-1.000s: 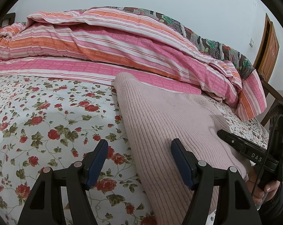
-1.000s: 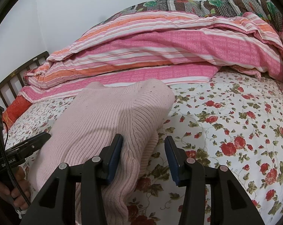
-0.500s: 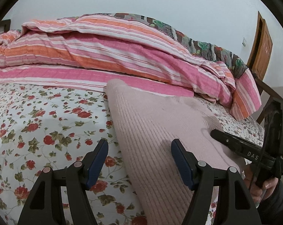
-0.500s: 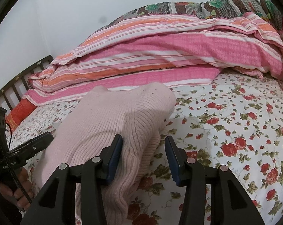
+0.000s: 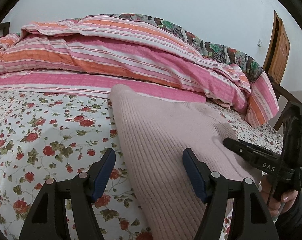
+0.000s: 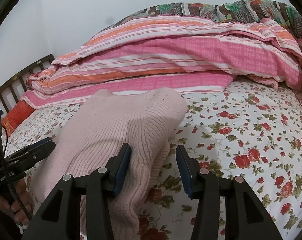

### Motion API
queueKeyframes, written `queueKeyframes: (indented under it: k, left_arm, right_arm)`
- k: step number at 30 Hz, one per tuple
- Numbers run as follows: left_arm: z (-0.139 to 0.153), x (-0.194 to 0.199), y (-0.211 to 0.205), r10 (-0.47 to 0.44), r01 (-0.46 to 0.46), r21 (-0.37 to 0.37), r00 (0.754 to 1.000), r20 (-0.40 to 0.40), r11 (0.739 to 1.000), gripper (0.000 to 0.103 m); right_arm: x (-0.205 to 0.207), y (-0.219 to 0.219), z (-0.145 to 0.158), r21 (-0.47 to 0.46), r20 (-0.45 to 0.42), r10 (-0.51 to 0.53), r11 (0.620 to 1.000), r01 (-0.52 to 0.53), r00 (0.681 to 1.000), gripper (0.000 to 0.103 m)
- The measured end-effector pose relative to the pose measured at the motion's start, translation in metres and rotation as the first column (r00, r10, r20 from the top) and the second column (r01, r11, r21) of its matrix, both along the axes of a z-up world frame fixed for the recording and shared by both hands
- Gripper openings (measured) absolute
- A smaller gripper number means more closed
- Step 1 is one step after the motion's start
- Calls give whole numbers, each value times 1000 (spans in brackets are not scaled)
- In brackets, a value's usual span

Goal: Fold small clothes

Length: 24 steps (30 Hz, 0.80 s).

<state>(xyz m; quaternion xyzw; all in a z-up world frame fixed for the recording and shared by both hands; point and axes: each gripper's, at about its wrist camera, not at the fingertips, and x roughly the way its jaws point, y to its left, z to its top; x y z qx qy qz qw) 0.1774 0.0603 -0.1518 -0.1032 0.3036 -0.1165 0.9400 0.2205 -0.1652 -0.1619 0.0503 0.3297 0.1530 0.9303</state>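
— Where's your sweater [image 5: 167, 140] now?

— It lies in a folded bundle on the bed [image 5: 41, 132], just short of the striped quilt [image 5: 131, 60] along the far edge, so you have flat sheet to work on.

— And your tools?

— Your left gripper [image 5: 149, 176] stands wide, straddling the sweater's edge, pinching nothing. Your right gripper [image 6: 153, 168] is half open; its left pad may rest against the knit, hard to say, but there's no grip.
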Motion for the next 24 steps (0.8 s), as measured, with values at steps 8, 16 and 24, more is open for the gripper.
queueKeyframes:
  k: [8, 16, 24]
  left_arm:
    - [6, 2, -11, 13, -15, 62, 1000, 28, 998, 68]
    - [19, 7, -26, -28, 24, 60, 998, 57, 998, 68]
    - [3, 17, -28, -4, 8, 105, 999, -37, 994, 73]
  right_arm:
    - [-4, 0, 15, -2, 33, 2, 1000, -2, 999, 46]
    - [-8, 16, 22, 2, 48, 48, 999, -49, 998, 47]
    - [-9, 34, 6, -147, 36, 37, 989, -31, 999, 45]
